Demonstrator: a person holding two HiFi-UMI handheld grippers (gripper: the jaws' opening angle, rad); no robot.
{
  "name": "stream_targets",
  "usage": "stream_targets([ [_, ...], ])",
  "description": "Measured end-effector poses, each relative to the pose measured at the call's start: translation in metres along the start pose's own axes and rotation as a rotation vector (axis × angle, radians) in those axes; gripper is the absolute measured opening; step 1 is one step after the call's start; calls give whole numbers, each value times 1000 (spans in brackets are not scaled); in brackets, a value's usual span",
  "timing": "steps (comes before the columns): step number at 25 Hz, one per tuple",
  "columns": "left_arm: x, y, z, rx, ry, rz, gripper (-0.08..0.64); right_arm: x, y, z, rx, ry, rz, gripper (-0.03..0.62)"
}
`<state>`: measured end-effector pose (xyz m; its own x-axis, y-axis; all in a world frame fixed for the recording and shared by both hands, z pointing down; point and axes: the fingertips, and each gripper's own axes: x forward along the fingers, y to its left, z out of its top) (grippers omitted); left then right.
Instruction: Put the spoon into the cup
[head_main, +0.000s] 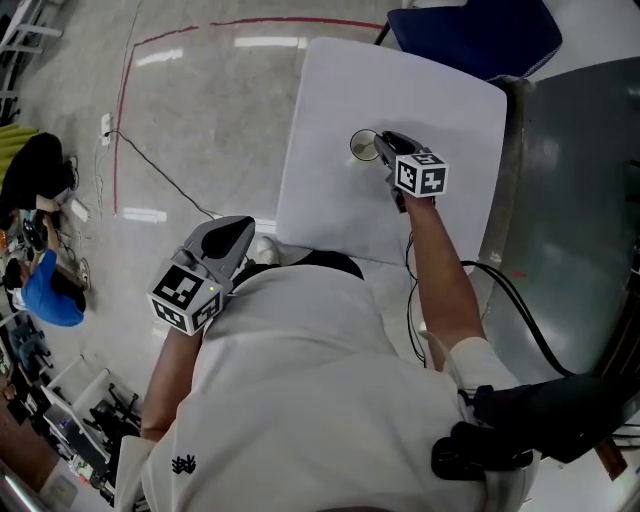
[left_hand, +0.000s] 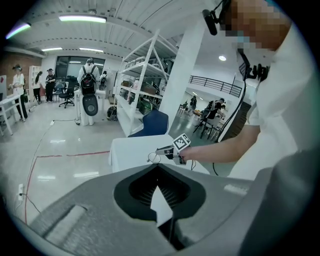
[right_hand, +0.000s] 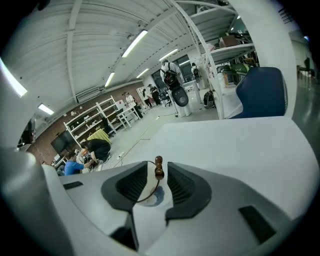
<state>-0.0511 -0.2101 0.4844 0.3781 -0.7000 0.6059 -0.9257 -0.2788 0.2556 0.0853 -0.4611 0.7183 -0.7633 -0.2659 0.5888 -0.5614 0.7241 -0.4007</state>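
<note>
Spoon (right_hand: 159, 167), seemingly standing in cup (right_hand: 155, 197), sits between released right tongs (right_hand: 157, 165); left tongs (left_hand: 158, 168) clenched empty.

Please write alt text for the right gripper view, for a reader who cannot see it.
A brown spoon stands in a clear cup between the open jaws of the right gripper, which do not touch it. The cup sits on a white table.

I wear a white short-sleeved shirt (head_main: 300, 380) with a small black emblem (head_main: 183, 464), a thin black cable (head_main: 411, 300) beside my right forearm, and my grey left gripper (head_main: 238, 228) and right gripper (head_main: 385, 145) each bear a black-and-white marker cube (head_main: 421, 176).
</note>
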Motion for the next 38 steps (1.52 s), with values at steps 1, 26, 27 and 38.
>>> stream_targets([
  [1, -3, 1, -1, 2, -5, -2, 5, -1, 2, 1, -1, -1, -7, 142],
  [26, -100, 11, -39, 144, -112, -221, 5, -119, 149, -63, 49, -18, -187, 9],
  [27, -104, 10, -43, 151, -112, -230, 5, -123, 163, -67, 40, -21, -185, 9],
  [38, -156, 7, -95, 187, -103, -320, 5, -137, 313, -110, -49, -26, -123, 9],
])
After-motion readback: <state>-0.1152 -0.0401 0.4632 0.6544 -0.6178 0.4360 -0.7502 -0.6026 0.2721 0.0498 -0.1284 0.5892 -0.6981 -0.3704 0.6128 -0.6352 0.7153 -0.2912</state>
